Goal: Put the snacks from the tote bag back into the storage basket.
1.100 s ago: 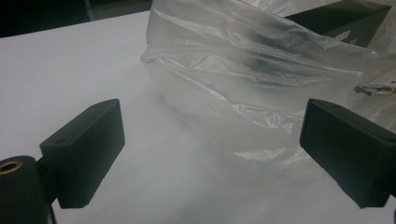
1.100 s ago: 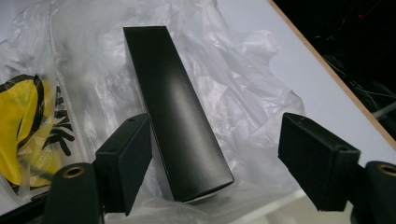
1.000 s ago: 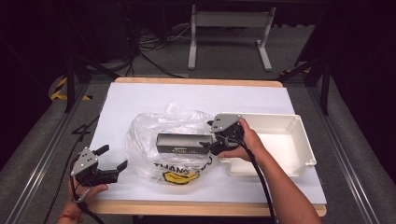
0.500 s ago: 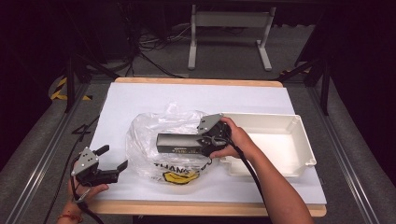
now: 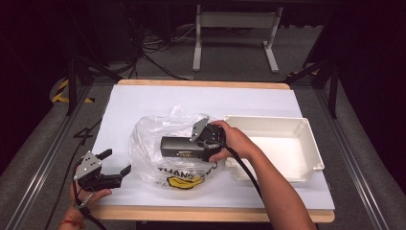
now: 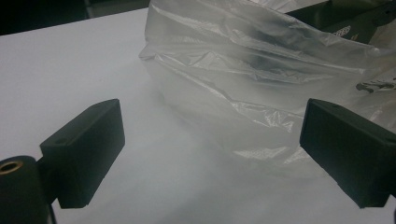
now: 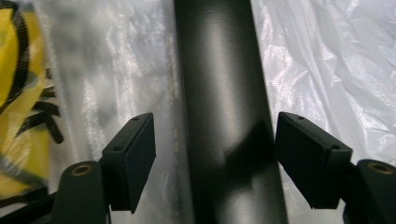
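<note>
Two grippers at work. Right gripper [image 5: 205, 140] straddles the black box [image 5: 179, 146] on the bag [image 5: 158, 143], jaws closing, not yet gripping. Left gripper [image 5: 114, 168] rests released on the worktop [image 5: 143, 100].

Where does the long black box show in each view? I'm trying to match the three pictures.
High view: black box at centre, on the plastic bag.
Left gripper view: its end at top right, behind bag folds.
Right gripper view: upright at centre.
Shared landmark: the plastic bag.

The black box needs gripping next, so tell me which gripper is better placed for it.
Right. The right gripper is at the black box on the plastic bag, its jaws just closing either side but not yet pressing. The left gripper sits open at the bag's near-left edge.
</note>
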Demonstrator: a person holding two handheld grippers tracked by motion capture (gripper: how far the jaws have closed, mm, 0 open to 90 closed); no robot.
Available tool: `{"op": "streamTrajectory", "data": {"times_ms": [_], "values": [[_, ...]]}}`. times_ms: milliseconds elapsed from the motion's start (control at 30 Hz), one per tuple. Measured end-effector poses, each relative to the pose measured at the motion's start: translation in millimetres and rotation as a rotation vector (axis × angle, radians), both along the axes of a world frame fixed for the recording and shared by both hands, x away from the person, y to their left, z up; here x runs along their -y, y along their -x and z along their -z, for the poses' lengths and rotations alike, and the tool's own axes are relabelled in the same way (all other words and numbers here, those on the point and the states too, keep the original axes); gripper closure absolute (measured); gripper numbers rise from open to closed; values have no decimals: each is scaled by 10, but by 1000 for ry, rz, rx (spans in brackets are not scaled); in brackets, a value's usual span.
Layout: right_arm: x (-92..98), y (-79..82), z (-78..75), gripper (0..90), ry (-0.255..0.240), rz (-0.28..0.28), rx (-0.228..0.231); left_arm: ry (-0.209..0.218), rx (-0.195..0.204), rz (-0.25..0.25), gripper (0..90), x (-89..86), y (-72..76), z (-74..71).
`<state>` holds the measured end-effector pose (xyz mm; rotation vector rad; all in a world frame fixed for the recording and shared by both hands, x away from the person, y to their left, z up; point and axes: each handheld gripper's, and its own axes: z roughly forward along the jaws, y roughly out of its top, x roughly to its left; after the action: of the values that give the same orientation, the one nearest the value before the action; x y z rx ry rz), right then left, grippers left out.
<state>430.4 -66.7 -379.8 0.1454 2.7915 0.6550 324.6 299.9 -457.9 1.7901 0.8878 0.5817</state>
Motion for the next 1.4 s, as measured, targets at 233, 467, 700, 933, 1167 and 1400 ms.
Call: {"op": "streamTrajectory", "data": {"times_ms": [233,467,700,933,1167,1400], "values": [[-57,-83,30,301,48,12,-18,-2,-3,1,76,-3,0,-1],[-108,-150,101,381,100,-13,-63,1,-4,2,76,-3,-2,0],[-118,-153,65,425,95,-58,-82,4,-3,5,76,-4,-4,2],[-148,-135,30,428,108,-90,-80,6,-6,3,77,-7,-5,2],[-178,-142,-17,429,126,-111,-65,9,-8,6,78,-10,-7,3],[-159,-144,-111,429,110,-107,-38,7,-8,5,78,-9,-6,3]]}}
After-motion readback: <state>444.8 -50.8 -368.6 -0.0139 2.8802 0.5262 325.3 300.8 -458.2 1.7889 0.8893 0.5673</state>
